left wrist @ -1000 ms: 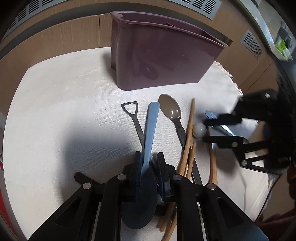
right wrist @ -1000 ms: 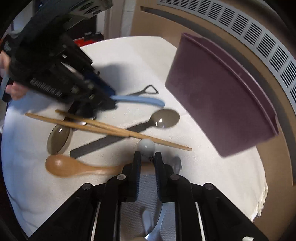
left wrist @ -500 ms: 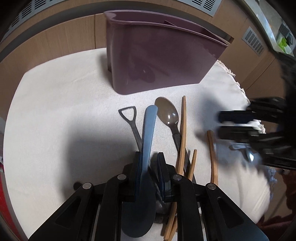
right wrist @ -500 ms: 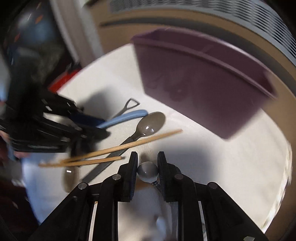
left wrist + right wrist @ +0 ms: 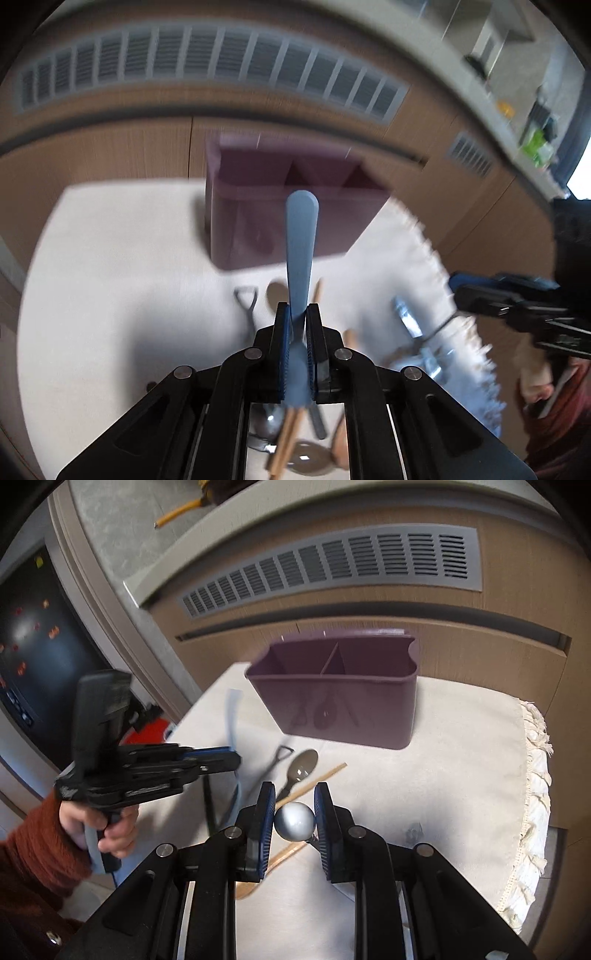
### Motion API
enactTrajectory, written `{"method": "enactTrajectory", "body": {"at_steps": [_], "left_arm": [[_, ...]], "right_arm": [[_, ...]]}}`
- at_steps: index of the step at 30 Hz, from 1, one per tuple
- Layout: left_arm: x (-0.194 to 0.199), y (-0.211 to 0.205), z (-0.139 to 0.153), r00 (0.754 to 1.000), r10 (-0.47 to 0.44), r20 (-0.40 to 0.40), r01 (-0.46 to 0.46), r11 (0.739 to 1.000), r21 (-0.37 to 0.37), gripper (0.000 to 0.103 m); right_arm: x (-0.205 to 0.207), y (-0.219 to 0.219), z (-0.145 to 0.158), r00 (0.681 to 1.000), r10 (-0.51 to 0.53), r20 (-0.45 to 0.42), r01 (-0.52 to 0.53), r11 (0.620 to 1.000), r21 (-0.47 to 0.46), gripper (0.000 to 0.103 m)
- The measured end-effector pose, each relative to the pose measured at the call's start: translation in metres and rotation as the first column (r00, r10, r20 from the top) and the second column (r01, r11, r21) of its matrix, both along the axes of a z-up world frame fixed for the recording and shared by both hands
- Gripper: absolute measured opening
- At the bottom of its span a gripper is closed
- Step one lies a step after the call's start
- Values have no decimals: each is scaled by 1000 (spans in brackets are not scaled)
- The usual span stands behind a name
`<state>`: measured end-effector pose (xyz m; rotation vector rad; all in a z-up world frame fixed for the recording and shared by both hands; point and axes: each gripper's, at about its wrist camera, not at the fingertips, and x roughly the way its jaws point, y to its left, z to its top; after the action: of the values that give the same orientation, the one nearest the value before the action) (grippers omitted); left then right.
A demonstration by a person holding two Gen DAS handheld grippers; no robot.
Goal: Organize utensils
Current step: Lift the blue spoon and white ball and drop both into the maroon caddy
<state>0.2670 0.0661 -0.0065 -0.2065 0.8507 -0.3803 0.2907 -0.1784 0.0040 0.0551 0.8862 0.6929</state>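
Note:
My left gripper (image 5: 297,308) holds a pale blue flat utensil (image 5: 302,229) above the cloth, its handle pointing at the purple caddy (image 5: 255,225). Its jaws are closing, pads pressed on the blue utensil. The right wrist view has the left gripper (image 5: 234,760) at the left with the blue utensil (image 5: 232,716) sticking up from it. My right gripper (image 5: 294,810) is shut on the silver ball end (image 5: 294,821) of a metal utensil; the rest of it is hidden below. The caddy (image 5: 332,709) stands ahead with two compartments showing. The right gripper (image 5: 456,288) shows blurred at the right.
On the cream cloth (image 5: 461,775) lie a black loop-ended utensil (image 5: 282,755), a grey spoon (image 5: 303,766), a chopstick (image 5: 327,774) and a wooden spoon (image 5: 258,877). A wood panel with a vent (image 5: 332,572) stands behind the caddy. The cloth's fringed edge (image 5: 535,775) runs along the right.
Both grippers have risen off the cloth. The blue utensil came up with the left one, the ball-ended utensil with the right, which also rolled upright to face the caddy.

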Motion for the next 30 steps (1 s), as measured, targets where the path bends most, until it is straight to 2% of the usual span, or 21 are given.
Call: {"method": "enactTrajectory", "body": {"at_steps": [5,6,9,11,12,15,19,22,25,30], "left_arm": [[-9,1,72,981,27,193,-13,997,-74,8],[-10,0,91,970,30,240,-7,995,-95,8],[-1,3,146,929,48,367,-5,993,-117,8],[11,6,164,905,71,420,-21,992,-123,8],[20,9,167,901,72,427,-18,991,-130,8],[49,13,153,910,92,405,-37,989,-141,9],[87,10,114,930,104,351,-59,989,-138,9],[115,11,78,953,116,278,-75,986,-152,9],[135,7,46,970,117,212,-87,986,-142,9],[151,0,13,986,104,129,-91,990,-104,9]], "right_arm": [[-12,-10,47,997,-22,75,13,993,119,19],[-12,-11,55,996,-26,91,14,991,131,19],[-5,-13,112,980,-43,194,7,983,182,19],[4,-8,139,963,-49,264,-5,980,200,19],[10,-6,149,958,-51,284,-9,978,208,19],[37,2,164,942,-68,328,-8,975,224,19],[72,10,143,952,-87,293,15,971,237,19],[102,16,107,976,-99,192,50,968,245,19],[117,19,71,982,-120,145,92,978,190,19],[131,15,33,988,-144,53,135,980,147,21]]}}
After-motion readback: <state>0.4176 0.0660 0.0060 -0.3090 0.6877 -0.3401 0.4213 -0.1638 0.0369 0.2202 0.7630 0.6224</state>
